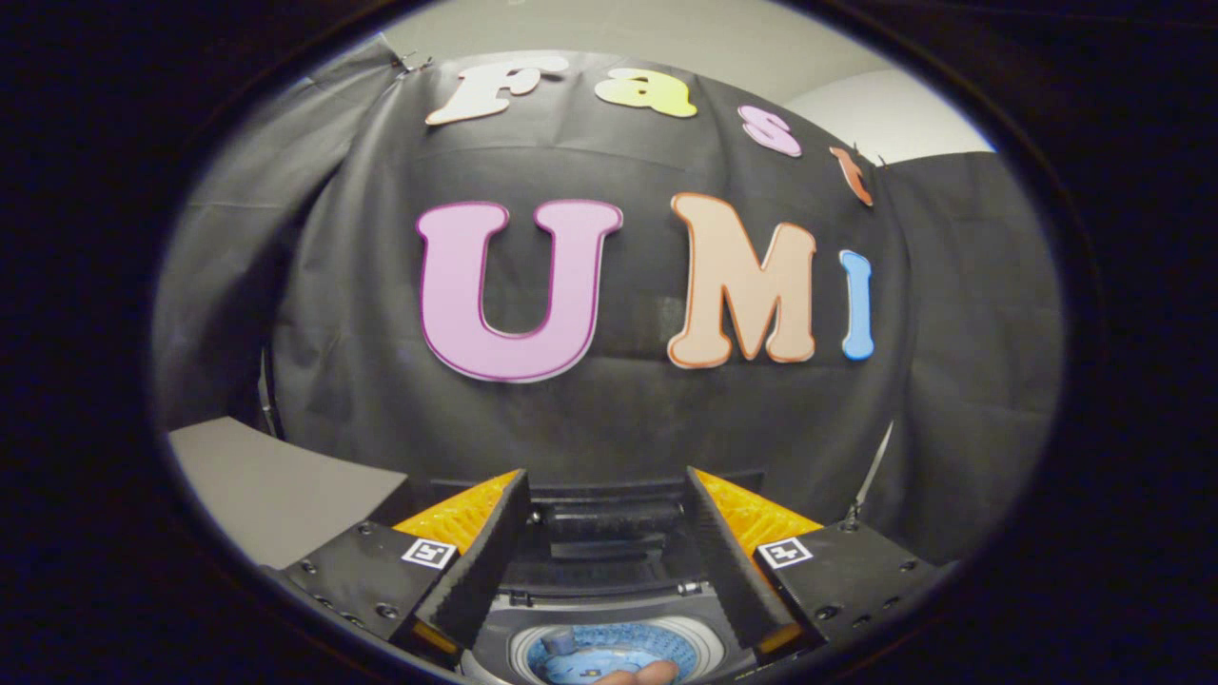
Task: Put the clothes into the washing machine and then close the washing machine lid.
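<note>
Fingers (514, 495) of one gripper (607, 495) are held level and spread wide apart, released, with nothing grasped between them. Two black serrated pads backed in orange are seen, each mounted on a black block bearing one square marker. One washing machine (609, 609) is seen below and between the fingers, its lid (614, 518) raised upright just beyond the tips. One round tub (614, 652) stands open beneath, lined in blue. A small pinkish shape is glimpsed at the tub's near rim; it cannot be told whether it is clothing. One grey worktop (276, 485) is seen left of the machine.
</note>
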{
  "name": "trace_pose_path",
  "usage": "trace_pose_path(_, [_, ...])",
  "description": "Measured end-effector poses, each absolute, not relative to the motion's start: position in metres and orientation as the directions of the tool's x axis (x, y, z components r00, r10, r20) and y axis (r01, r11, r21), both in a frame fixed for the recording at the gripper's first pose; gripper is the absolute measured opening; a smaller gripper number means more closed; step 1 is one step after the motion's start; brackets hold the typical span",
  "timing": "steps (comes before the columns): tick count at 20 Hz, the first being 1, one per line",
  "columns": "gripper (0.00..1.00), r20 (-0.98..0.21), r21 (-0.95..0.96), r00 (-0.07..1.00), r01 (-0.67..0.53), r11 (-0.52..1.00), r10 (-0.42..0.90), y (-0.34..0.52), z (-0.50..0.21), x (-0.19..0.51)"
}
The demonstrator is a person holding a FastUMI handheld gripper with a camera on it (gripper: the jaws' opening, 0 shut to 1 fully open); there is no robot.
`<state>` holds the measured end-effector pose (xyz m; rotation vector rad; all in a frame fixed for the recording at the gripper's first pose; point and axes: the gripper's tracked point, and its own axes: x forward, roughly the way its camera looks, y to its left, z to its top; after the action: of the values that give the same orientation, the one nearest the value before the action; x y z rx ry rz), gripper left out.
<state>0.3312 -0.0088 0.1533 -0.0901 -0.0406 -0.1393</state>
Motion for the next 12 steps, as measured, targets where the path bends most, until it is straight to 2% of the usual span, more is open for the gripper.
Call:
trace_pose_path(6, [0.99, 0.068, -0.162, 0.989, 0.144, 0.976, -0.135, -0.018, 0.185, 0.375])
trace_pose_path(12, [0.99, -0.031, -0.174, 0.996, 0.077, 0.982, -0.084, -0.023, 0.154, 0.444])
